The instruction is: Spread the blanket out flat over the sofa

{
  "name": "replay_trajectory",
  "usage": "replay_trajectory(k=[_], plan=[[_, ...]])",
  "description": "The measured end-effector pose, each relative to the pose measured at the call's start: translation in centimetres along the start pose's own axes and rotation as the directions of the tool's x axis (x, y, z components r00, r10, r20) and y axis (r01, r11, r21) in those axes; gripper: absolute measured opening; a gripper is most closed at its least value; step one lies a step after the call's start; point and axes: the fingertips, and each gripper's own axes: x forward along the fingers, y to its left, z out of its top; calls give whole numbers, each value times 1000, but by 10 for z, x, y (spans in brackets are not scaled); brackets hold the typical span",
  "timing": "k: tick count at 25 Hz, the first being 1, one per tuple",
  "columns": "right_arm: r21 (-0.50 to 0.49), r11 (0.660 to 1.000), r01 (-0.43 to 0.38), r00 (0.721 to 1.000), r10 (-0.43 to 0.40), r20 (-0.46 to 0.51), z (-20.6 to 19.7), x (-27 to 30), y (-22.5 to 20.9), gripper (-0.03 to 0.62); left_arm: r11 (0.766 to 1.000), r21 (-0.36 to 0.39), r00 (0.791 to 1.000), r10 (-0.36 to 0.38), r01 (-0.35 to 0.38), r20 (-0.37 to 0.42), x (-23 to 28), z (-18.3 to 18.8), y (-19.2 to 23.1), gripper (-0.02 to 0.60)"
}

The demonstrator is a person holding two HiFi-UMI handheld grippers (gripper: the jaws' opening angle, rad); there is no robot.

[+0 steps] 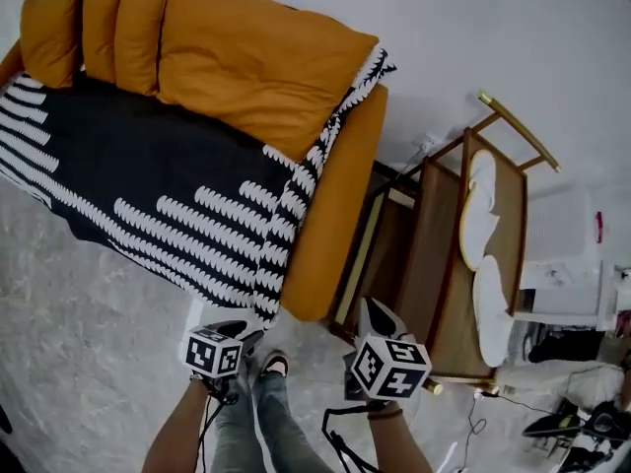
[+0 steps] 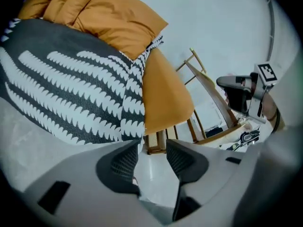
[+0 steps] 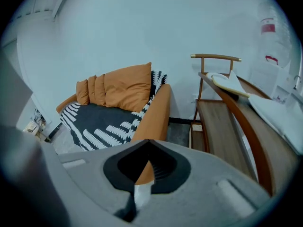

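The left gripper (image 2: 151,144) has its jaws spread, nothing between them; the right gripper (image 3: 147,142) has its jaws pressed together, empty. Both hover off the sofa's (image 1: 330,210) armrest end. The black-and-white blanket (image 1: 148,180) lies flat across the sofa's seat (orange cushions (image 1: 246,57) along the back).

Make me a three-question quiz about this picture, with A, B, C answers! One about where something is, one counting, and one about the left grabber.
1. Where is the blanket?
A on the floor
B on the sofa
C on the rack

2. How many orange cushions are there?
A one
B four
C eight

3. The left gripper is:
A open and empty
B shut on the blanket
C shut on a cushion

Answers:
1 B: it covers the seat.
2 B: four stand in a row along the back.
3 A: its jaws stand apart with nothing between them.
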Motion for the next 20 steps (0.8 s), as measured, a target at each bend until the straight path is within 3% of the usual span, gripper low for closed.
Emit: replay_trajectory(k=[5,9,14,20], plan=[[-28,999,-29,999,29,17,26,-33,18,5,1000,-29,990,11,-7,142,-70,39,-49,184],[-32,999,-39,998,41,55,52,-57,28,5,996,-11,951,85,-86,298,-141,88,-76,184],[-77,996,-42,993,50,108,83,-92,43,5,979,-16,872,187,-202,452,-229,132,-106,165],[-152,988,-30,984,56,168,114,-134,49,5,932,-31,743,308,-361,594,-320,160,-145,100]])
